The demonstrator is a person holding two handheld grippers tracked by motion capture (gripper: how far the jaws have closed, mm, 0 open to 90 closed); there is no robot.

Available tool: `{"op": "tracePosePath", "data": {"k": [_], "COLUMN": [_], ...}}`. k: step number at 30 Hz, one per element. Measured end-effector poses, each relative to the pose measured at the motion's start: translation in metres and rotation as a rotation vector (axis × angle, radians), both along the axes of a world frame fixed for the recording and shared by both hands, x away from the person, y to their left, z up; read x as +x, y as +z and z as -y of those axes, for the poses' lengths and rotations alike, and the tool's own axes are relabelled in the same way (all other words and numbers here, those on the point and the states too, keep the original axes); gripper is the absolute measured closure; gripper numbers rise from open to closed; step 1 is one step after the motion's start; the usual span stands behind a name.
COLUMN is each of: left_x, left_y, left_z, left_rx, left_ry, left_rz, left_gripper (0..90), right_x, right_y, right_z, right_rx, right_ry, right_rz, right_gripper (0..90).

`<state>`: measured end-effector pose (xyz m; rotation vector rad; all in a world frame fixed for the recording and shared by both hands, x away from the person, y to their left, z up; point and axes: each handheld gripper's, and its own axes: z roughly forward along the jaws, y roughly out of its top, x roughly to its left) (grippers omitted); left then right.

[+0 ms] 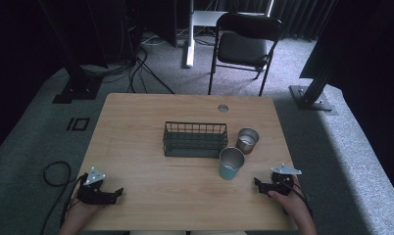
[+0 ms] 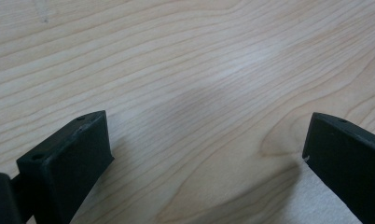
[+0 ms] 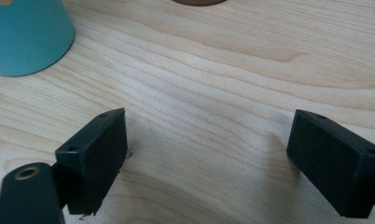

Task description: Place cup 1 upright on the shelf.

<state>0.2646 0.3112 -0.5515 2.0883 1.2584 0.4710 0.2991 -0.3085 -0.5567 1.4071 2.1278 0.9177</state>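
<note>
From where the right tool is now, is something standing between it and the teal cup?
Nothing visible does: bare wood lies between the open right tool and the teal cup. The copper cup stands farther back.

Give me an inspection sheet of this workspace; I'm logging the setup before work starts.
Surface: wooden table, bare wood under both grippers.
Job's things: teal cup and brown cup, upright, right of the wire basket.
Clutter: nothing seen.
Grippers: left gripper and right gripper open, near the table's front edge, holding nothing.
Cables: black cable looped on the floor at left; more behind the table.
Surroundings: folding chair, grey carpet, dark curtains.
</note>
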Motion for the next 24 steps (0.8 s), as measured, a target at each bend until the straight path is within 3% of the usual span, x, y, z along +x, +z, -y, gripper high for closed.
{"op": "tracePosePath", "data": {"k": [24], "left_x": [0.005], "left_y": [0.005], "left_z": [0.027], "left_rx": [-0.002], "left_ry": [-0.091], "left_rz": [-0.003], "left_gripper": [1.6], "right_x": [0.0], "right_y": [0.0], "right_z": [0.0], "right_rx": [0.0], "right_ry": [0.0], "right_rz": [0.0], "right_gripper": [11.8]}}
